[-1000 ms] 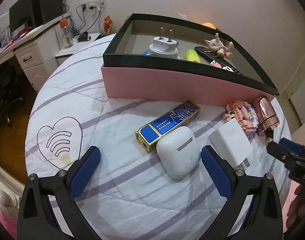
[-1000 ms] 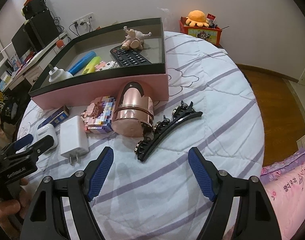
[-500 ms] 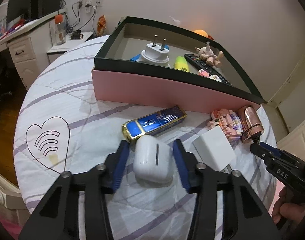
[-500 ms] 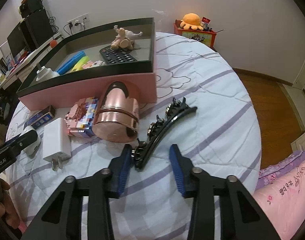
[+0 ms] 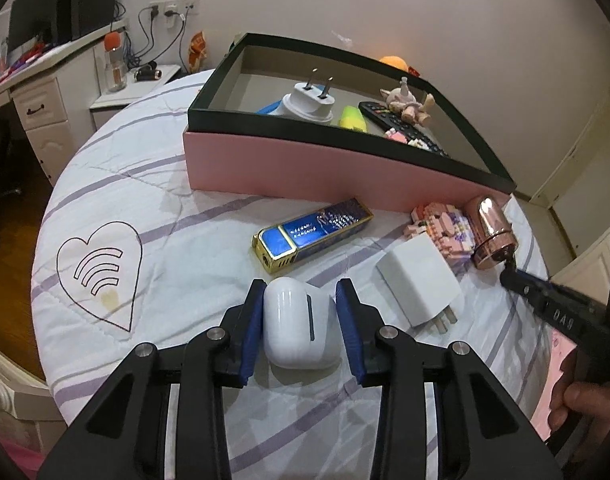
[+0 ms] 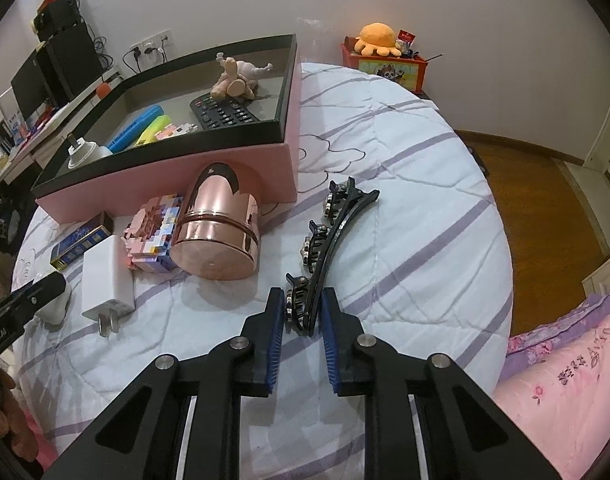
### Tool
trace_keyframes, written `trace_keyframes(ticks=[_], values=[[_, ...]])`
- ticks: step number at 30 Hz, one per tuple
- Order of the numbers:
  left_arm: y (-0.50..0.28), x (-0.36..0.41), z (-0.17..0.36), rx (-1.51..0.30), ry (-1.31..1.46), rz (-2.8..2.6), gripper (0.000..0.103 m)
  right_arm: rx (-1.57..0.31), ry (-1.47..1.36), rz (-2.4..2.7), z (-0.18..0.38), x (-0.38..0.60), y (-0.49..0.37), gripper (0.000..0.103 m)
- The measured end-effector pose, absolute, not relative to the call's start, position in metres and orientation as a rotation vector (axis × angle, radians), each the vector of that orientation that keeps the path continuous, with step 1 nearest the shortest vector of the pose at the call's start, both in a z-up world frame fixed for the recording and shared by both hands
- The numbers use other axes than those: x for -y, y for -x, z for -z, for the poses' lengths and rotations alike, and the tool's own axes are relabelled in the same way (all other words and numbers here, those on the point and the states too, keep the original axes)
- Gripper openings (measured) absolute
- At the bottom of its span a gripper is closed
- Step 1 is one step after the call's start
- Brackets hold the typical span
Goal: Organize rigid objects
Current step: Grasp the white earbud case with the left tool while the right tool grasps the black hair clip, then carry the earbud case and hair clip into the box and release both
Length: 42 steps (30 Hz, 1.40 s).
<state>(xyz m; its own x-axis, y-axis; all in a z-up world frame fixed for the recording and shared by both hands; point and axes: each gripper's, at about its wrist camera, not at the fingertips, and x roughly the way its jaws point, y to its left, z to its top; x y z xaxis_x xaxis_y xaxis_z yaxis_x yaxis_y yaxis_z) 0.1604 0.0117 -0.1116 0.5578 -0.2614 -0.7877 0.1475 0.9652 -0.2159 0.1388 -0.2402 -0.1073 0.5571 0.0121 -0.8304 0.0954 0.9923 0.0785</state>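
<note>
Left wrist view: left claw (image 5: 300,322) closed narrow on white earbud case (image 5: 299,326), blue pads (image 5: 252,326) pressing both sides of it. Case lying on striped bedcover (image 5: 153,216), just in front of blue and gold lighter (image 5: 313,234). To the right, white charger (image 5: 419,282), then block toy (image 5: 439,228) and rose-gold cap (image 5: 491,232), both close to pink box (image 5: 325,168). Inside the box: plug adapter (image 5: 309,104), remote (image 5: 405,126), small figurine (image 5: 409,104).

Right wrist view: right claw (image 6: 304,324) narrowed around near end of black hair clip (image 6: 329,240), pads (image 6: 276,330) touching or almost touching it; firm grip not possible to tell. Clip lying on the bedcover, stretching away from the claw, right of the rose-gold cap (image 6: 219,226).
</note>
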Motion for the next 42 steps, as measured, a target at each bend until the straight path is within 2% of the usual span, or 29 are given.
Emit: trace_keyframes(ticks=[5, 7, 8, 21, 34, 42], values=[[-0.159, -0.008, 0.114, -0.954, 0.11, 0.24, 0.039, -0.975, -0.113, 0.061, 0.109, 0.239, -0.148, 0.02], [-0.159, -0.006, 0.115, -0.951, 0.101, 0.252, 0.034, -0.974, -0.105, 0.059, 0.109, 0.239, -0.15, 0.019], [-0.158, -0.005, 0.116, -0.952, 0.107, 0.264, 0.027, -0.971, -0.106, 0.058, 0.109, 0.239, -0.15, 0.019], [-0.148, -0.003, 0.096, -0.924, 0.097, 0.291, 0.027, -0.943, -0.178, 0.038, 0.097, 0.252, -0.127, 0.016], [-0.162, 0.002, 0.044, -0.831, 0.074, 0.324, 0.027, -0.808, -0.217, -0.014, 0.031, 0.254, -0.104, 0.016], [-0.202, 0.006, 0.013, -0.773, 0.062, 0.336, 0.027, -0.735, -0.156, -0.132, -0.009, 0.22, -0.15, 0.016]])
